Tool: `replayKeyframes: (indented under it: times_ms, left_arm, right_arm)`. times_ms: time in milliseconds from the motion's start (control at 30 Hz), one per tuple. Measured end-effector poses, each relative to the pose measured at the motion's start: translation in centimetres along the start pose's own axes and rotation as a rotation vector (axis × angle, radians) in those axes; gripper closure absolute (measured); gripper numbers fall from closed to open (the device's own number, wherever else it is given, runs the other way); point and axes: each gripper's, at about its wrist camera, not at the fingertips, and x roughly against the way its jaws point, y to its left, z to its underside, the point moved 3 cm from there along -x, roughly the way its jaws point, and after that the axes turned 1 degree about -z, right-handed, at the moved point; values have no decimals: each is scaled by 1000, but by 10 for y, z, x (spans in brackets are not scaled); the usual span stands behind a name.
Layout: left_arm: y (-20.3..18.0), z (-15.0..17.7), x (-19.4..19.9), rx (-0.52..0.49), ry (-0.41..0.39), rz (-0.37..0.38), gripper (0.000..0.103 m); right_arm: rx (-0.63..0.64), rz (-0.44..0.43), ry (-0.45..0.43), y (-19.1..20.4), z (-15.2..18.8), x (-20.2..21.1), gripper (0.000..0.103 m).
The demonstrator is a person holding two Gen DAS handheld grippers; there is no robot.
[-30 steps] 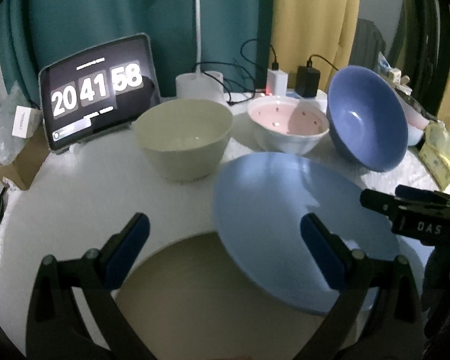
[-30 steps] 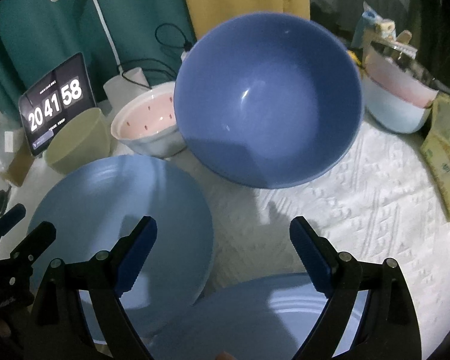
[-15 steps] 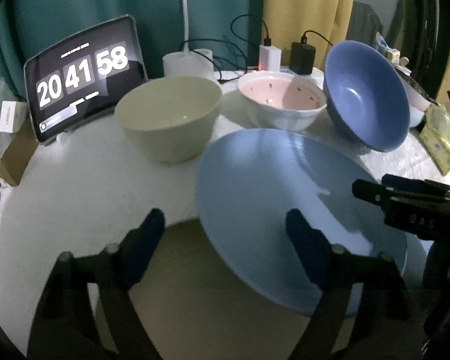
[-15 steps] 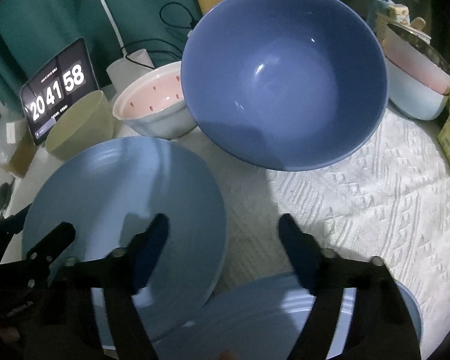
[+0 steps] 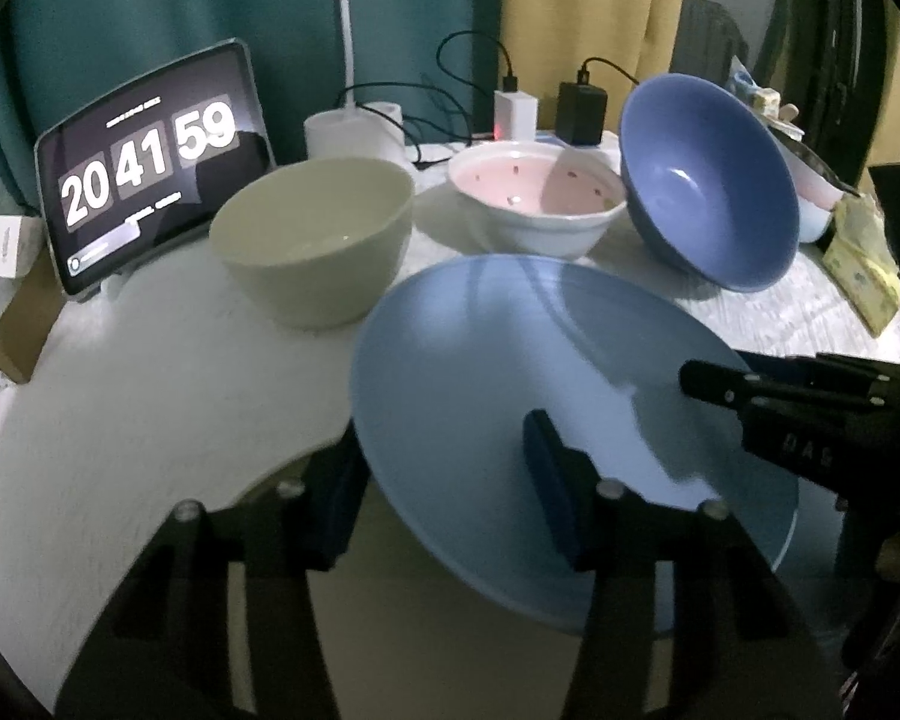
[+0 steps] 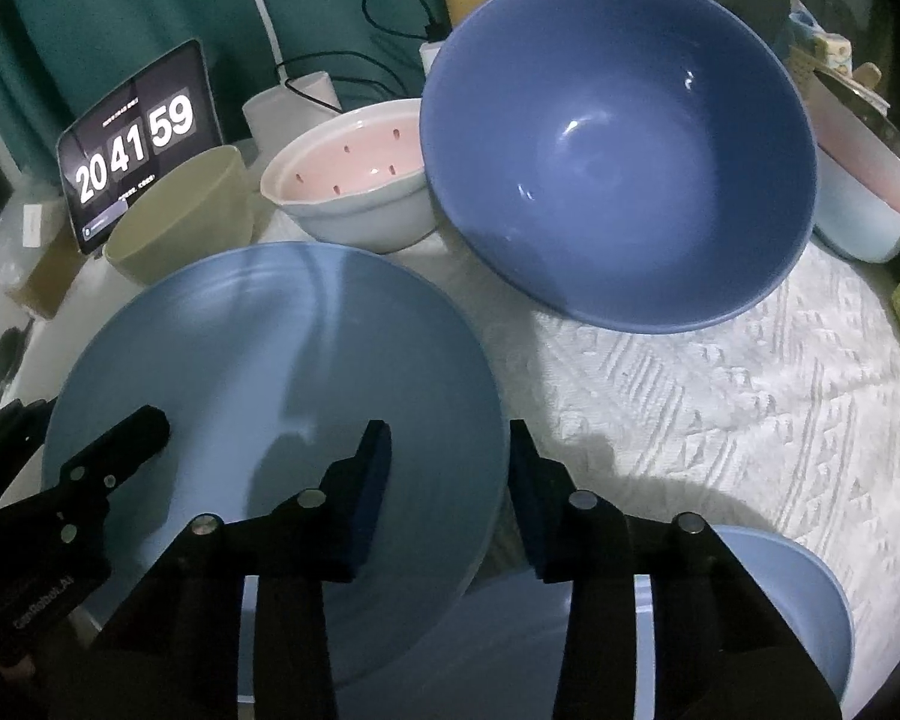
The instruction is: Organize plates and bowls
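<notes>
Your left gripper and right gripper, jaws part-closed, straddle opposite rims of tilted light-blue plate; firm clamp unclear.

A tablet clock stands at the table's back left, with a deep bowl just in front and to its right. Right of that sits a perforated bowl, and a tilted large bowl leans beside it. A large plate lies nearest, in front of the three bowls, overlapping a second plate on the tablecloth.
</notes>
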Motion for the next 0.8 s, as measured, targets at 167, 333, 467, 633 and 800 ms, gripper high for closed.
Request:
replayKeyframes:
  times_ms: [167, 333, 467, 633, 800]
  left_arm:
    - [1, 1, 3, 4, -4, 5, 52]
    - [-1, 3, 11, 0, -21, 8, 52]
    - [-1, 3, 18, -1, -31, 11, 52]
    - [-4, 4, 27, -6, -45, 13, 52]
    - [-7, 7, 38, -14, -63, 20, 52]
  right_arm:
    - [-10, 5, -7, 0, 1, 5, 74]
    - [-10, 7, -19, 0, 3, 13, 74]
    - [-9, 9, -33, 0, 4, 22, 74]
    - [-9, 14, -51, 3, 6, 34, 74]
    - [-12, 21, -72, 3, 10, 46, 74]
